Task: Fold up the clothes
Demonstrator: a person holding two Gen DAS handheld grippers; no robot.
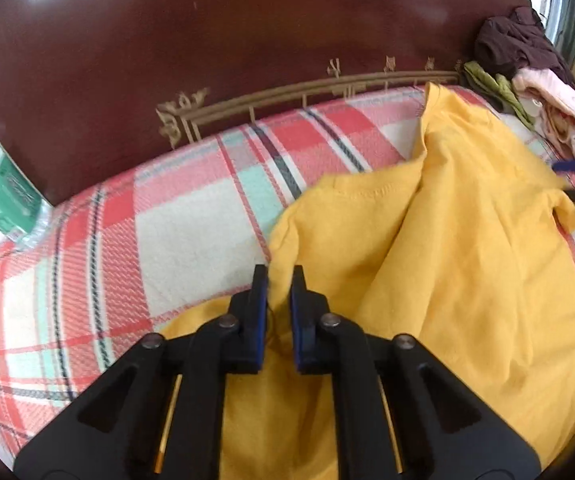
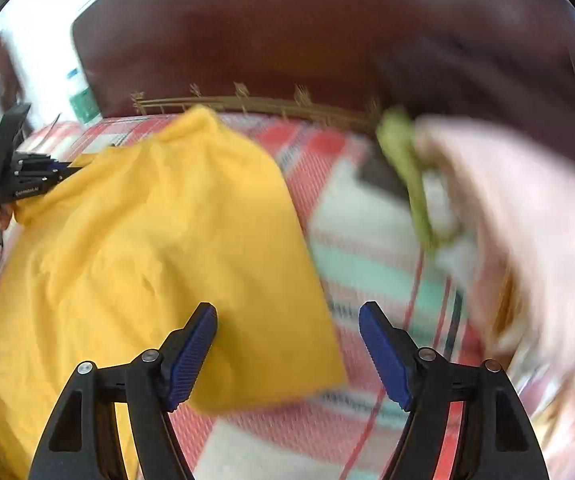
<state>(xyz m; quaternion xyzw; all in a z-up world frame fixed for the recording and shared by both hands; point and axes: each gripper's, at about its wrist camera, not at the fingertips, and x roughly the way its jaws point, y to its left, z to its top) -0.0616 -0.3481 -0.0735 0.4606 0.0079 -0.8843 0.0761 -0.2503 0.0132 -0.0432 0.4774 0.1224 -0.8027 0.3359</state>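
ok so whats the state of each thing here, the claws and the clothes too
left claw: shut on the yellow cotton t-shirt's edge
right claw: open, holding nothing
yellow cotton t-shirt: rumpled, not yet folded, on the blanket
red plaid blanket: spread flat
pile of maroon, green and pink clothes: heaped, unfolded, by the headboard

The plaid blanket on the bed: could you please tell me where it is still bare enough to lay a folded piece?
Bare plaid blanket lies between the dark headboard and the yellow garment, on the left gripper's side. A narrower strip separates the garment from the clothes pile. The pile's corner is crowded.
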